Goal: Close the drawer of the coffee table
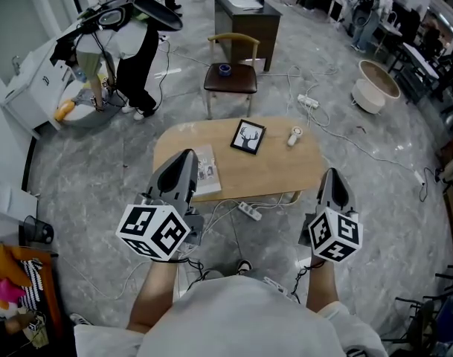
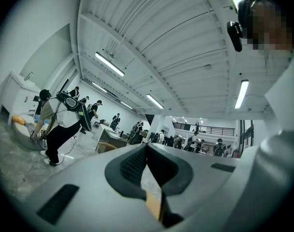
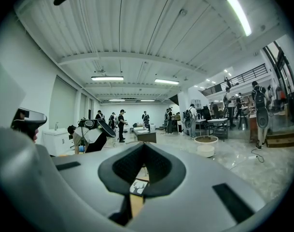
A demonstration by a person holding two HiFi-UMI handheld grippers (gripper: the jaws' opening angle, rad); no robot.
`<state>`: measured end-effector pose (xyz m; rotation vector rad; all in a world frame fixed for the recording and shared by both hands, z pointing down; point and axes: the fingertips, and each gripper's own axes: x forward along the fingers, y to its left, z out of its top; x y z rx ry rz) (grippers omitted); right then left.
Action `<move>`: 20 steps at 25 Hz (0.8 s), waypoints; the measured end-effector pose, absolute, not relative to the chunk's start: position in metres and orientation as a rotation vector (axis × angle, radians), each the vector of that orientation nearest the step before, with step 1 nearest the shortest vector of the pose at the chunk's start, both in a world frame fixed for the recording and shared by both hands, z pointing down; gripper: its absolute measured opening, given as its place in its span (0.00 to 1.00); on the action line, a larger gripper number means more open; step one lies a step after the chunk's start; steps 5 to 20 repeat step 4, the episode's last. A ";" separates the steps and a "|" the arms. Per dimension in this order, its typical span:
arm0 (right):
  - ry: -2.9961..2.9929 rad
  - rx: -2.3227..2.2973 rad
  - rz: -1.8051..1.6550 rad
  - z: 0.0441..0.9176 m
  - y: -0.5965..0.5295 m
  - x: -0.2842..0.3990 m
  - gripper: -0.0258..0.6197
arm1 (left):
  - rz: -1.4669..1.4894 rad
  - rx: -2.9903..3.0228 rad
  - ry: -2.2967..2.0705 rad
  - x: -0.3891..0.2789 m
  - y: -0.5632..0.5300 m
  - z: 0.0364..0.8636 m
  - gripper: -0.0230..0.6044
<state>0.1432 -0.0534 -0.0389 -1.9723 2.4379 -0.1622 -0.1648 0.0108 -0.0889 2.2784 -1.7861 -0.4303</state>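
Note:
The coffee table (image 1: 278, 166) has a light wooden oval top and stands just ahead of me in the head view. No drawer shows in any view. My left gripper (image 1: 184, 155) hangs over the table's near left edge with its jaws pressed together and nothing between them. My right gripper (image 1: 332, 173) is level beside the table's near right end, also shut and empty. In the left gripper view the left gripper (image 2: 147, 146) points across the room. Below the closed tips of the right gripper (image 3: 144, 145) a framed deer picture (image 3: 137, 186) shows.
On the table lie a framed deer picture (image 1: 248, 137), a magazine (image 1: 206, 171) and a small white object (image 1: 294, 135). A power strip (image 1: 248, 210) and cables lie on the floor below. A wooden chair (image 1: 230, 76) stands behind; a person (image 1: 126, 43) bends over at far left.

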 end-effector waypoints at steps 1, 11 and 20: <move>2.438 -1.973 -0.164 -0.039 -0.053 0.144 0.04 | -0.431 2.276 -1.786 -0.165 0.010 -0.088 0.03; 2.438 -1.975 -0.165 -0.038 -0.053 0.145 0.04 | -0.430 2.272 -1.783 -0.165 0.010 -0.086 0.03; 2.438 -1.975 -0.165 -0.038 -0.053 0.145 0.04 | -0.430 2.272 -1.783 -0.165 0.010 -0.086 0.03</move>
